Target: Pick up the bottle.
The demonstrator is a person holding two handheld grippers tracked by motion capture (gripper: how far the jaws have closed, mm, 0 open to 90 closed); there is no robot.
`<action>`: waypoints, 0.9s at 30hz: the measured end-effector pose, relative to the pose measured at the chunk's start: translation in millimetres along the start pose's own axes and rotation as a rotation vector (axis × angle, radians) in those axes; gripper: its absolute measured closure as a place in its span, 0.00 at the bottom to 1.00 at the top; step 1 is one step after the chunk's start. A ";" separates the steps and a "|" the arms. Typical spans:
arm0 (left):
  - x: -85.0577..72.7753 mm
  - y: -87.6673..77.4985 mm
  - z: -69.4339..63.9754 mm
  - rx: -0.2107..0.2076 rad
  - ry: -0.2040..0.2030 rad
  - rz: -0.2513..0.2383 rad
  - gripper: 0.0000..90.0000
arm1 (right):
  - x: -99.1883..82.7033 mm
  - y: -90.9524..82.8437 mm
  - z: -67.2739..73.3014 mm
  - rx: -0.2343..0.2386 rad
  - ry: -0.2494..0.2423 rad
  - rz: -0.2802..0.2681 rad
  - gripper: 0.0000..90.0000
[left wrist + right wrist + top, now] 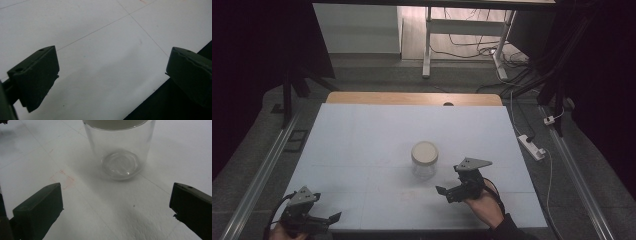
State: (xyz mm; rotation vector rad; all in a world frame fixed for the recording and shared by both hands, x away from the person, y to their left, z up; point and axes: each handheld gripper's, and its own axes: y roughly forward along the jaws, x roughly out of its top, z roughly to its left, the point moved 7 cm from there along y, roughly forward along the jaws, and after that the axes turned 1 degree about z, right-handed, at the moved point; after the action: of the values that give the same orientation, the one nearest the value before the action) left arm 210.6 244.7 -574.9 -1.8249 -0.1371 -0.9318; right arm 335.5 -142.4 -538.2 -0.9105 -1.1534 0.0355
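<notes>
The jar (425,160) stands upright mid-desk (362,145), just beyond and left of the right hand-held gripper (451,192), whose jaws are spread, released. The left hand-held gripper (319,220), also released, sits at the near-left corner, well apart.

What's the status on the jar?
Right tool open, aimed at jar. Left tool open, near table edge. Jar upright, lid on, untouched. Nothing between.
</notes>
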 end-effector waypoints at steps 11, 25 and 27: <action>-0.1 0.2 -0.2 -0.004 0.002 0.002 0.00 | 7.1 19.2 -2.9 0.038 -0.008 0.021 0.00; -0.1 0.6 -0.4 -0.004 0.005 0.006 0.00 | 22.8 42.1 -9.0 0.010 -0.030 0.023 0.00; -0.2 0.7 -0.4 -0.004 0.006 0.006 0.00 | 24.9 47.3 -9.9 0.012 -0.036 0.023 0.00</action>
State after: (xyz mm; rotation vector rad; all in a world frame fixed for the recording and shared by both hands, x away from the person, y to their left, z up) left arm 210.6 244.0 -575.4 -1.8254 -0.1252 -0.9339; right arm 374.0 -105.9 -550.1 -0.9160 -1.1750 0.0782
